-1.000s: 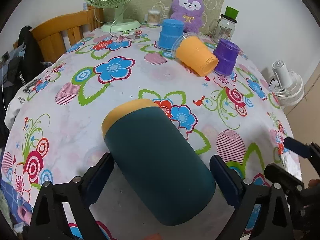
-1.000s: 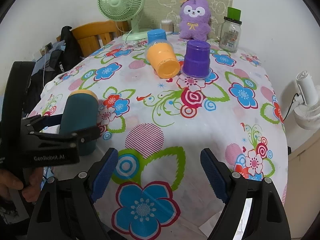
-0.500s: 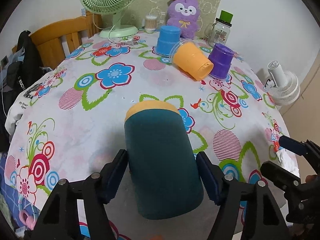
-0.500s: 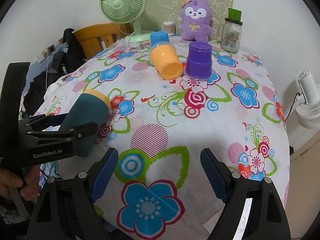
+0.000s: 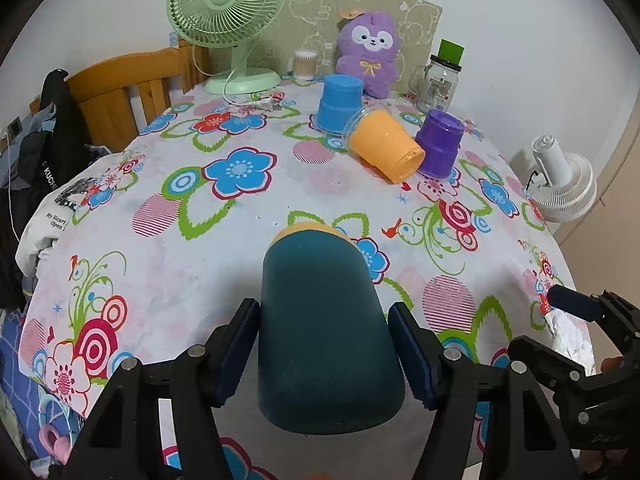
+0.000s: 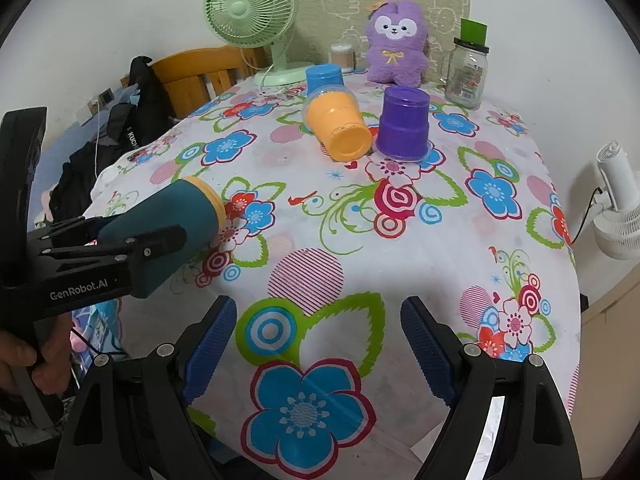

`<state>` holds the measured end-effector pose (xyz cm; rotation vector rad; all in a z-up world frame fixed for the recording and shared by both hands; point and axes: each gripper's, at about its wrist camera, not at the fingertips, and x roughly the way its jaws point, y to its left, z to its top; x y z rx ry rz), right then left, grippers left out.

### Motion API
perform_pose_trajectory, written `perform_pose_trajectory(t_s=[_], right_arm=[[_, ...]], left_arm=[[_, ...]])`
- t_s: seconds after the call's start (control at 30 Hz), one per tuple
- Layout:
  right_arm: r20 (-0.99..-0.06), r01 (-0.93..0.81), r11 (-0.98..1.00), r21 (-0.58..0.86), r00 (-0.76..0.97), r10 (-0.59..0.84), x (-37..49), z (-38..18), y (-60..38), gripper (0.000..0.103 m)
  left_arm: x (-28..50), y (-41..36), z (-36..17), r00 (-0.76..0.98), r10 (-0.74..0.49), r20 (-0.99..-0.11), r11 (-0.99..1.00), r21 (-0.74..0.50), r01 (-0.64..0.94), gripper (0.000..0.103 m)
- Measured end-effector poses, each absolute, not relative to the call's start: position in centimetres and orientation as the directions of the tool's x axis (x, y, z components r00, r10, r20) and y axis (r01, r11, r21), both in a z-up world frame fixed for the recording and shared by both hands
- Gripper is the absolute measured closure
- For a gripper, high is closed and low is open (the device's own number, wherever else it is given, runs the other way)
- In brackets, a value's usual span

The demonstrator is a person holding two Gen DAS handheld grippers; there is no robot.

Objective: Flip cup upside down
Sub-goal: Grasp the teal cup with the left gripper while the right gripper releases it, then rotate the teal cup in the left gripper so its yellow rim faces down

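A dark teal cup with a yellow-orange end (image 5: 320, 320) is clamped between the blue pads of my left gripper (image 5: 324, 354). It points away from the camera, tilted above the flowered tablecloth (image 5: 224, 216). The right wrist view shows the same cup (image 6: 168, 224) lifted off the cloth at the left, yellow end toward the table middle, in the left gripper (image 6: 120, 252). My right gripper (image 6: 316, 344) is open and empty over the near table edge.
At the back an orange cup (image 5: 384, 148) lies on its side between an upside-down blue cup (image 5: 340, 102) and an upside-down purple cup (image 5: 440, 142). Behind stand a green fan (image 5: 228, 20), purple plush (image 5: 370, 54), glass jar (image 5: 440, 80). A wooden chair (image 5: 128, 92) is left.
My left gripper has closed on the teal cup and lifted it, swinging it from a slant to pointing straight ahead. The right gripper has stayed open and nearly still.
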<state>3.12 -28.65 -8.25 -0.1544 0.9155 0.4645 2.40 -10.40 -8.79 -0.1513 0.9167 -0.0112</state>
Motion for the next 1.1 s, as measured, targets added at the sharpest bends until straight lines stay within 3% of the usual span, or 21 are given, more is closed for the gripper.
perform_pose_trajectory(t_s=[0.73,0.93,1.0,1.1], right_arm=[[-0.796,-0.474,0.879,0.053,0.512,0.324,3.0,-8.2,-27.4,0.017],[-0.797,-0.481,0.875,0.05,0.508,0.325,2.9,-8.1,-27.3,0.017],[-0.798,-0.484,0.874,0.048,0.508,0.325,2.9,-8.1,-27.1,0.017],[-0.799,-0.488,0.872,0.048,0.505,0.326,2.9,-8.1,-26.9,0.017]], left_arm=[[1.8,-9.6,-7.2,0.645,-0.07,-0.761,0.989,-0.137,-0.054,0.042],[1.6,-9.4,-6.8,0.652,-0.076,-0.754,0.989,-0.142,-0.049,0.05],[1.5,-9.5,-6.5,0.661,-0.075,-0.747,0.99,-0.137,-0.043,0.06],[1.6,-9.5,-6.4,0.665,-0.063,-0.744,0.992,-0.119,-0.04,0.06]])
